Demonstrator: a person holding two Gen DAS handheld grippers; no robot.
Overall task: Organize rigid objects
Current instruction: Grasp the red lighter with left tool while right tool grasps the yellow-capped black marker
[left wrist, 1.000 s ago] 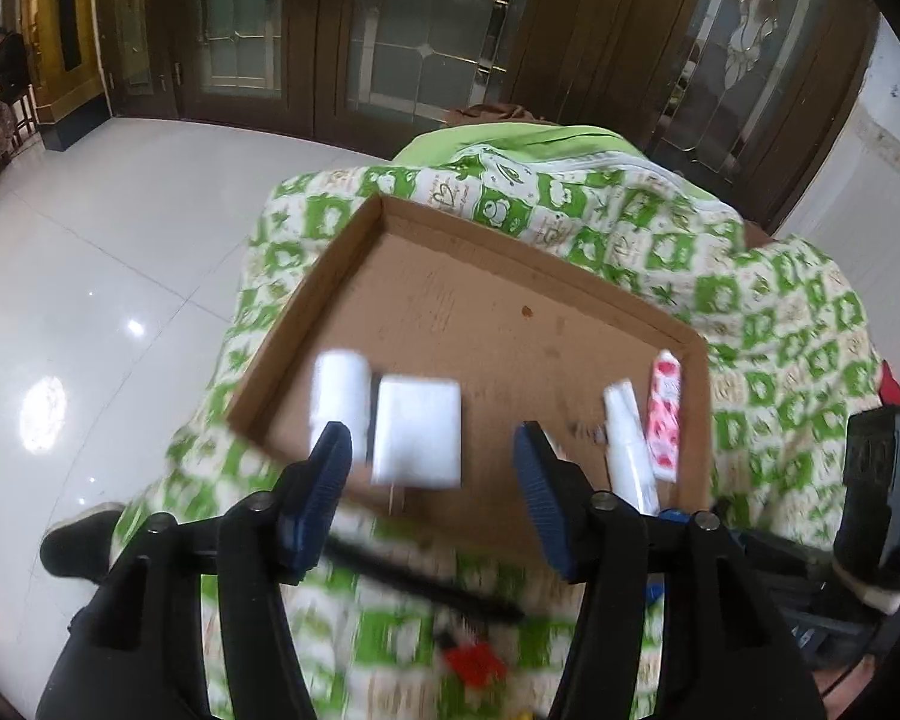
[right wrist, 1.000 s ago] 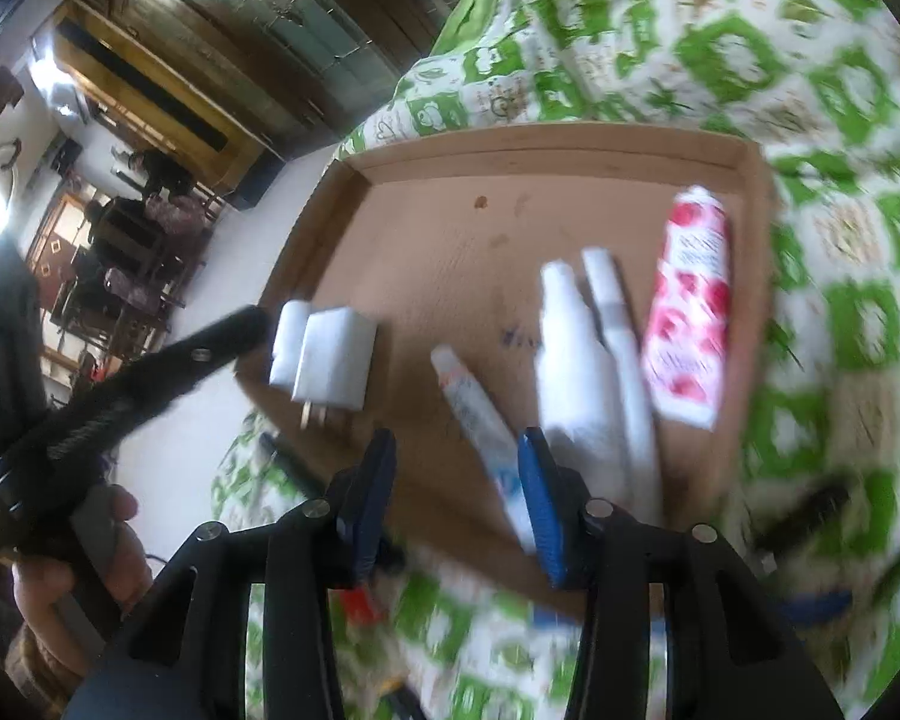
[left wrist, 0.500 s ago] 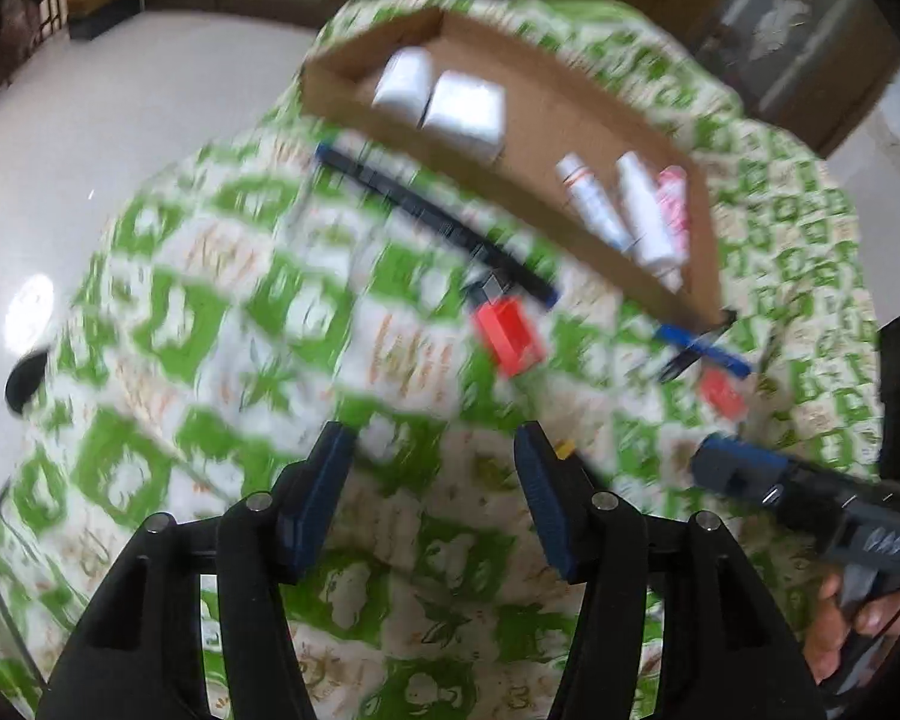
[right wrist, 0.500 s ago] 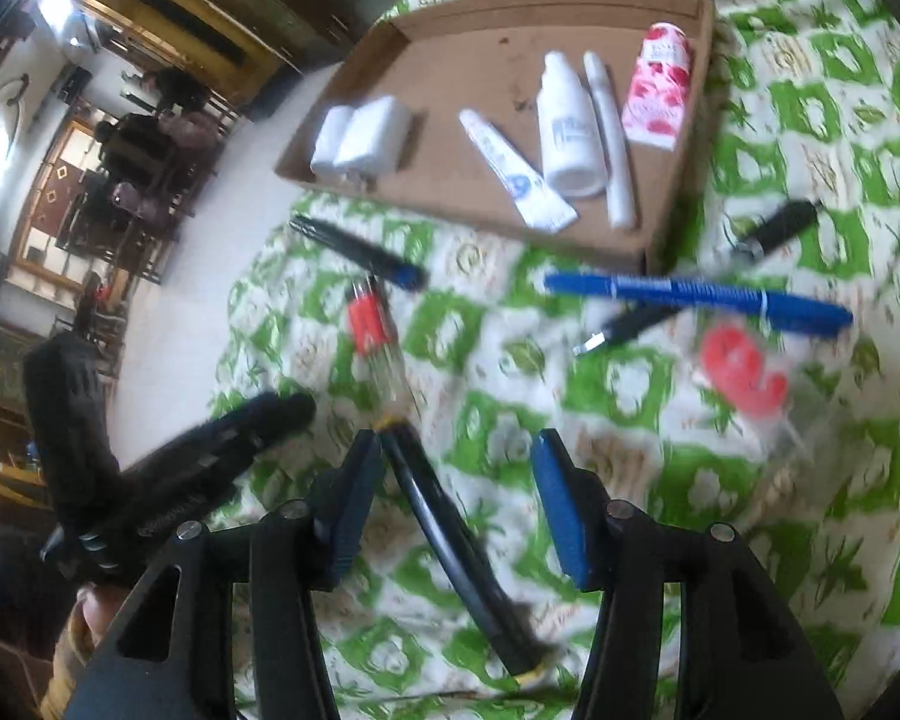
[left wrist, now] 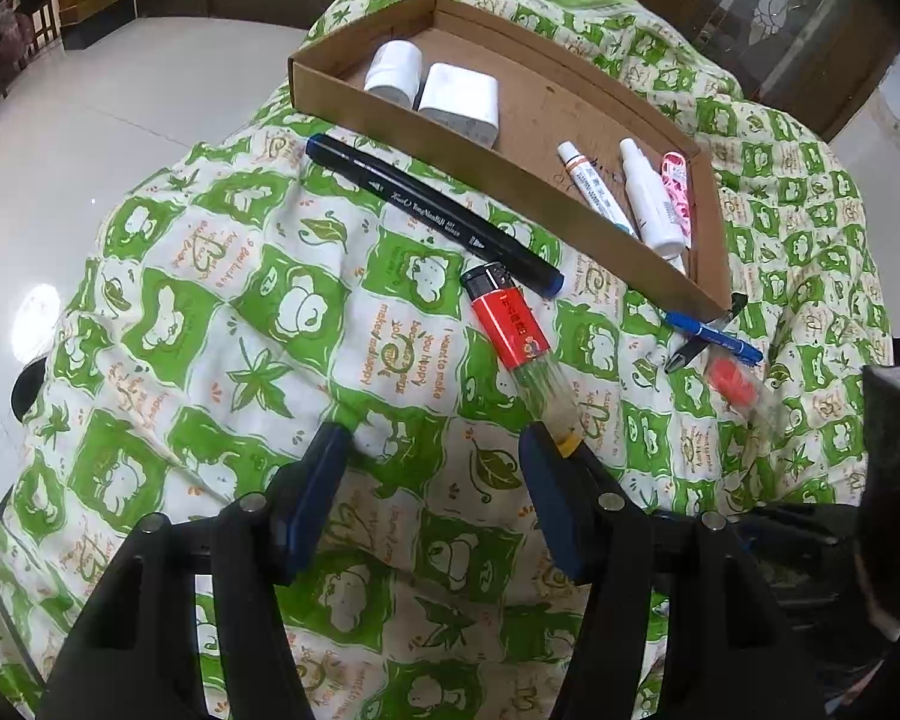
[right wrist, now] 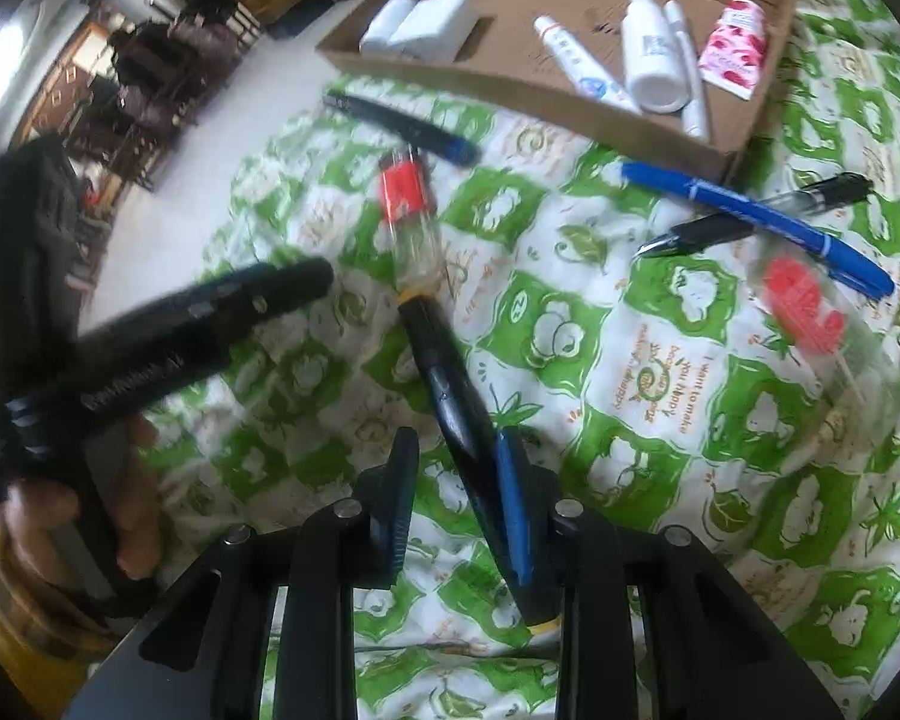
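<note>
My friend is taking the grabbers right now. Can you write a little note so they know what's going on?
Right gripper: jaws closing around the black marker with yellow ends, not clamped yet.
Left gripper: open, empty, above the cloth.
Already in the cardboard tray: two white chargers, tubes, white bottle.
Still on the cloth: long black marker, red lighter, blue pen, black pen, red-and-clear item.

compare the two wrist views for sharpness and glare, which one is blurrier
The right wrist view is blurrier: motion smear softens the red lighter, the cardboard tray and the left tool. The left wrist view is crisp, so print on the black marker is readable, with a bright glare patch on the floor. Both bend straight edges and have dark corners.
</note>
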